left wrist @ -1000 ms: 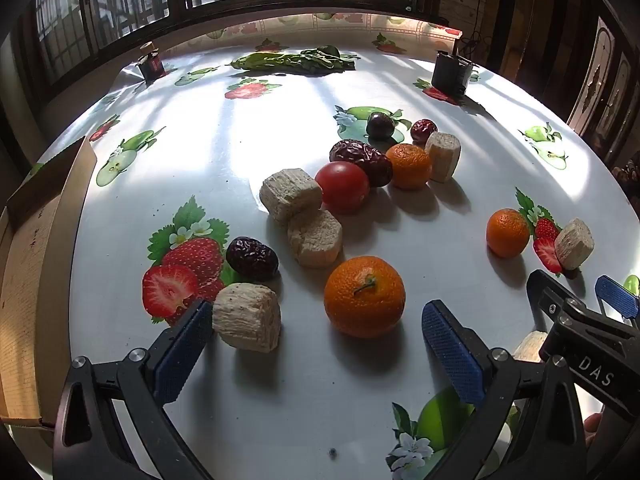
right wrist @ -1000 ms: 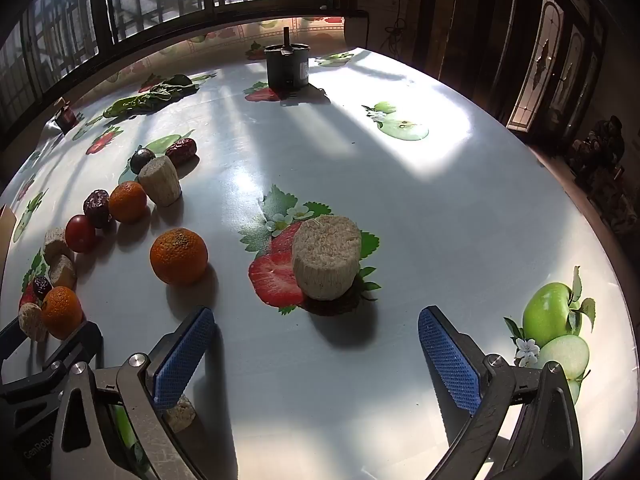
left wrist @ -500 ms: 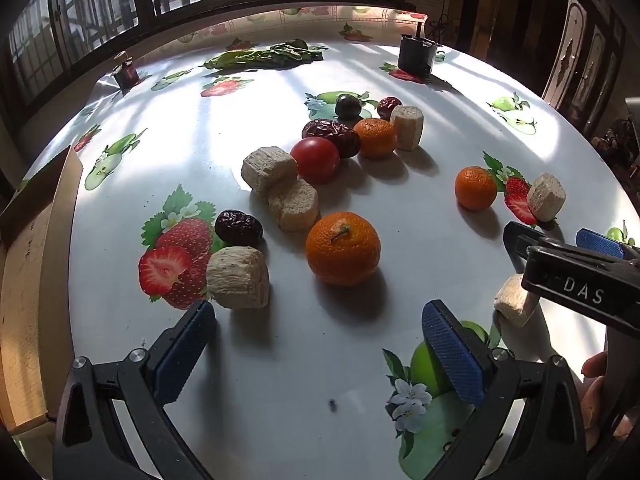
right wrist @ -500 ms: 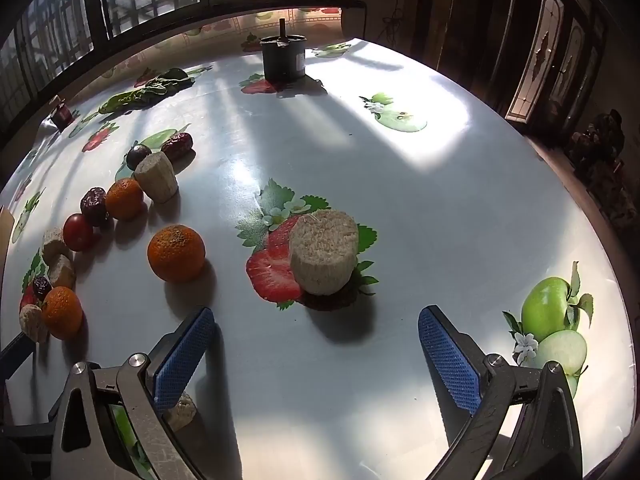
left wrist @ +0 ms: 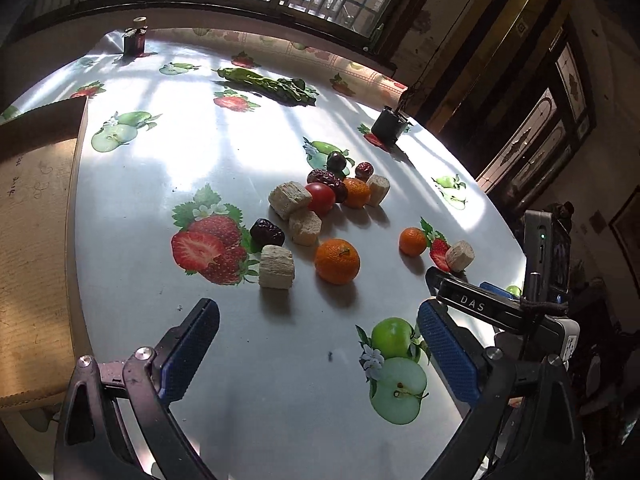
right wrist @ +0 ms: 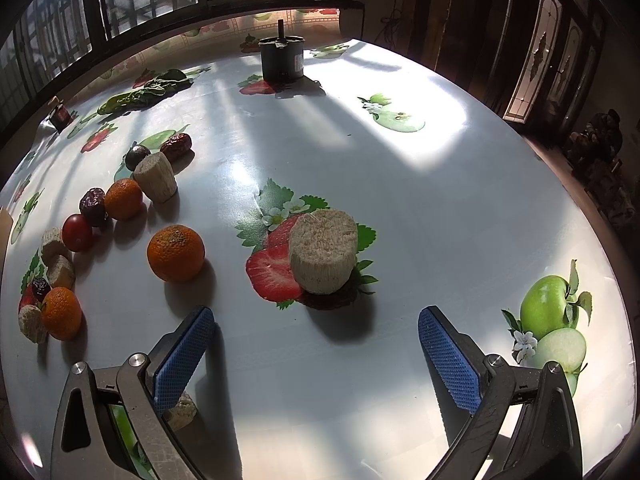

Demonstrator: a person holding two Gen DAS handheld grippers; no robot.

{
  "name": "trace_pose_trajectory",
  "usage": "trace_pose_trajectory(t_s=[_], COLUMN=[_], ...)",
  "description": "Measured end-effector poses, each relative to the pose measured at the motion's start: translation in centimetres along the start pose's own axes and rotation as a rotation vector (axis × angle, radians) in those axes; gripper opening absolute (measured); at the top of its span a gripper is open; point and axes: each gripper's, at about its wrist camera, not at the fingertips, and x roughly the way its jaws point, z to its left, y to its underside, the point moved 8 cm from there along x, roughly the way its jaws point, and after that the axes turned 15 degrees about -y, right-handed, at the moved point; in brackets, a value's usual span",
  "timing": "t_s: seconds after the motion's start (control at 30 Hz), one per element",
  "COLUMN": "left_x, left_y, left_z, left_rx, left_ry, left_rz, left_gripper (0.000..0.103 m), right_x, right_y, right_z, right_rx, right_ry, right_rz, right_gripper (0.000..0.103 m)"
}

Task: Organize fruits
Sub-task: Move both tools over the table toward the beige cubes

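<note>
Fruit lies loose on a table [left wrist: 248,380] with a fruit-print cloth. In the left wrist view a large orange [left wrist: 337,261], a beige cut chunk [left wrist: 277,267], a dark date [left wrist: 267,233], a red tomato [left wrist: 320,198] and a small orange [left wrist: 413,241] lie ahead. My left gripper [left wrist: 318,354] is open and empty, short of them. In the right wrist view a beige chunk [right wrist: 323,256] lies just ahead, an orange [right wrist: 176,253] to its left. My right gripper [right wrist: 316,354] is open and empty; its body [left wrist: 492,308] shows in the left wrist view.
A cardboard box [left wrist: 32,216] stands at the table's left edge. A dark can [right wrist: 281,59] and green leaves [right wrist: 144,92] lie at the far side, with a small jar [left wrist: 135,40] in the far corner. A small beige chunk [right wrist: 180,412] lies under my right gripper's left finger.
My left gripper has pulled back and swung left, so the fruits look farther away and the box is more in view. My right gripper has barely moved.
</note>
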Motion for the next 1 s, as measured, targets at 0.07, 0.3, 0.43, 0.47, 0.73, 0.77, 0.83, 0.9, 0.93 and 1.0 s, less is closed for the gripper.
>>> trace_pose_trajectory(t_s=[0.07,0.3,0.43,0.47,0.73,0.77,0.83,0.9,0.93,1.0], left_x=[0.1,-1.2,-3.6,-4.3,-7.7,-7.6,-7.3,-7.0,-6.8,-6.4], left_y=[0.1,0.3,-0.2,-0.4,-1.1,-1.0,-0.5,-0.2,0.0,0.1], left_z=[1.7,7.9,10.5,10.7,7.6,6.9,5.9,5.0,4.7,4.5], left_rx=[-0.042,-0.085,-0.085,-0.077,0.078,0.104,0.149,0.180,0.191,0.202], left_ry=[-0.009,-0.162,-0.254,-0.271,-0.369,-0.387,-0.418,-0.434,-0.441,-0.461], left_rz=[0.014,0.009,-0.052,-0.073,-0.224,-0.229,-0.232,-0.227,-0.219,-0.205], left_gripper=[0.098,0.098,0.098,0.098,0.098,0.098,0.097,0.097,0.097,0.097], right_x=[-0.1,-0.1,-0.1,-0.1,-5.6,-7.0,-9.4,-10.8,-10.9,-9.6], right_y=[0.0,0.0,0.0,0.0,-1.0,-1.1,-1.1,-1.0,-0.8,-0.3], right_z=[0.0,-0.1,-0.1,-0.1,1.9,2.4,3.3,4.1,4.5,5.1], right_rx=[0.002,0.001,0.001,0.000,-0.088,-0.092,-0.100,-0.121,-0.135,-0.146], right_ry=[0.002,0.002,0.003,0.002,-0.045,-0.061,-0.096,-0.120,-0.141,-0.168], right_rz=[-0.002,-0.003,-0.003,-0.003,-0.136,-0.182,-0.261,-0.323,-0.331,-0.269], right_gripper=[0.102,0.102,0.102,0.102,0.100,0.100,0.100,0.100,0.100,0.101])
